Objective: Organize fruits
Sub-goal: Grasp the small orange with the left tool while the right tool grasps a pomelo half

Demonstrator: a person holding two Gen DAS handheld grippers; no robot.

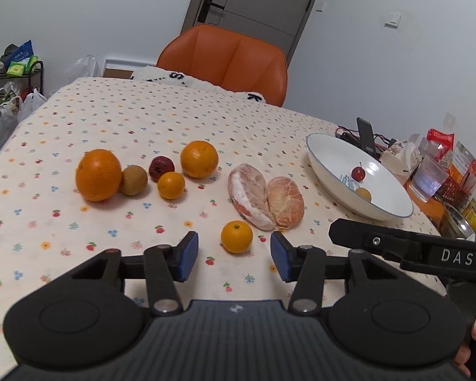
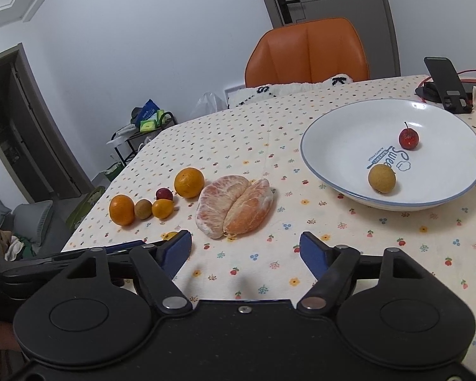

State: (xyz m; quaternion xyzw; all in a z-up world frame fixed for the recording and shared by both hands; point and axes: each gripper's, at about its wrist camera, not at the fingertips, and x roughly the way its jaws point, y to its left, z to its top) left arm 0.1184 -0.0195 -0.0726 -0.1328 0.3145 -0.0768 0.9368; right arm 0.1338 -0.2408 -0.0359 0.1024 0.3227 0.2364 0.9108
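A: Where does the nearest fruit sit from the left hand-held gripper (image 1: 234, 258)?

B: The small mandarin (image 1: 237, 236) lies on the bench (image 1: 142, 120) straight ahead of it, just beyond the blue pads and almost centred on the gap between them. The jaws stand wide and hold nothing.

A: And the right hand-held gripper (image 2: 246, 252)?

B: Also wide and empty. It hovers near the front edge, facing the two peeled pomelo segments (image 2: 234, 206), which lie touching side by side. From the right wrist view their long axes run away from the gripper and lean to the right, so I judge that a sideways pinch across one segment would suit.

A: So which hand goes first?

B: The left looks nearer to its fruit. The mandarin is round, so no axis matters; a short push forward should bring it between the pads.

A: Where must it end up?

B: Probably the white bowl (image 2: 333, 120), well off to the right, already holding a small red fruit (image 2: 408, 139) and a brownish round one (image 2: 381, 178). The remaining oranges cluster to the left.
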